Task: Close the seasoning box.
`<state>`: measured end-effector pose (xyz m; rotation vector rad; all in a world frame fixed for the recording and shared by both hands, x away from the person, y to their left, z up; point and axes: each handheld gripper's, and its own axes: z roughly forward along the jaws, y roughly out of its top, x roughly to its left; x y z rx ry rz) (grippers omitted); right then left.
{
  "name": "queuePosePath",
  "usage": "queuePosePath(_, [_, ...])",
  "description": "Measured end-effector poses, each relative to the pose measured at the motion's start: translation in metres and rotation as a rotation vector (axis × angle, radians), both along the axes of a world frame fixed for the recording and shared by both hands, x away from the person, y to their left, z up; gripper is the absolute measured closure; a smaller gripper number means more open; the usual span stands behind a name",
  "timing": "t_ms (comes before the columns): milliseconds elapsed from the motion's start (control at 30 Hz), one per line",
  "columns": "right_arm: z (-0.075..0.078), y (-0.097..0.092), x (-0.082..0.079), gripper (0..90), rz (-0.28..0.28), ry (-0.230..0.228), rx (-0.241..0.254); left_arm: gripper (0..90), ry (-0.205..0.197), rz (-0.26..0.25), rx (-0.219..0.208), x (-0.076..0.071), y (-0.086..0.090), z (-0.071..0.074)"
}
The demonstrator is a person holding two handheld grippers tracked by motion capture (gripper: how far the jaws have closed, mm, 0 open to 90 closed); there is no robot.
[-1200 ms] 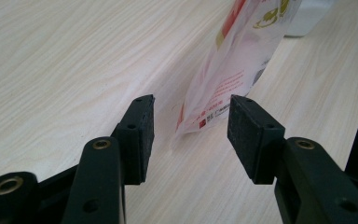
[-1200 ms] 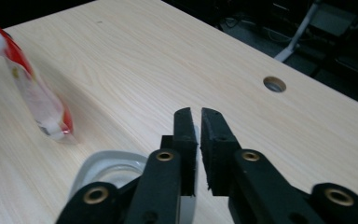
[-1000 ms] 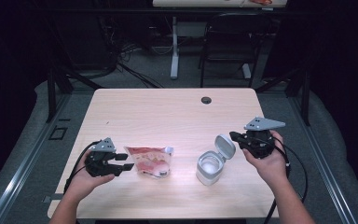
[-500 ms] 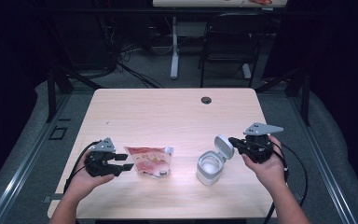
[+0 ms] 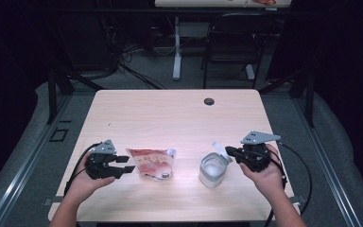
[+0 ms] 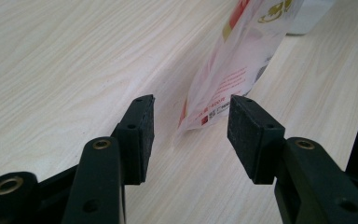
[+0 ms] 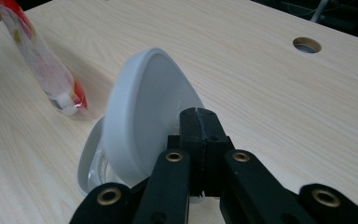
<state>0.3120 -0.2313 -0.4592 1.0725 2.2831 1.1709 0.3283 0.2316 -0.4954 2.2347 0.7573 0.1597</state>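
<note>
So we've got the left gripper point(image 5: 123, 165) sitting near the front left corner of the tabletop point(image 5: 170, 113), jaws spread wide with nothing between the pads; in the left gripper view the corner of the red and white pouch point(image 6: 223, 88) lies just past the pads point(image 6: 142, 135), not touching either one; the pouch itself lies flat on the wood close to the front edge, a bit left of the middle, its white spout end pointing toward the container.

Over on the right, the right gripper point(image 5: 231, 152) has its jaws pressed together, and in the right gripper view the tips sit right against the back of the flip lid point(image 7: 144, 116); we can't tell for sure whether they actually touch it or just hover beside it; the lid stands up, tilted, hinged open on the small white container point(image 5: 212, 170), which stands near the front edge, right of the middle.

There's also a round cable hole point(image 5: 209, 101) near the far edge, well apart from everything else.
</note>
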Motion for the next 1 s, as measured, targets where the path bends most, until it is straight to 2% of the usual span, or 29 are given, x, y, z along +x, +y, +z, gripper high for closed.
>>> queuePosePath(233, [-0.005,0.005,-0.005,90.0,0.013,-0.005,0.01,51.4,0.0,0.002,0.005,0.0,0.001,0.0])
queuePosePath(400, [-0.008,0.003,-0.011,89.0,0.006,-0.019,0.025,51.2,0.001,0.01,0.005,0.001,0.002,-0.002])
queuePosePath(533, [-0.009,0.001,-0.016,86.7,-0.007,-0.03,0.02,51.3,0.003,0.019,0.005,0.001,0.004,-0.003])
queuePosePath(667, [-0.016,-0.011,-0.026,85.2,-0.055,-0.042,0.046,51.3,-0.001,0.023,0.008,0.001,0.005,-0.003])
queuePosePath(767, [-0.02,-0.015,-0.029,84.6,-0.075,-0.043,0.038,51.2,-0.003,0.027,0.008,0.001,0.005,-0.003])
queuePosePath(1000, [-0.031,-0.032,-0.04,79.8,-0.163,-0.063,0.041,50.8,-0.004,0.033,0.01,0.001,0.006,-0.003])
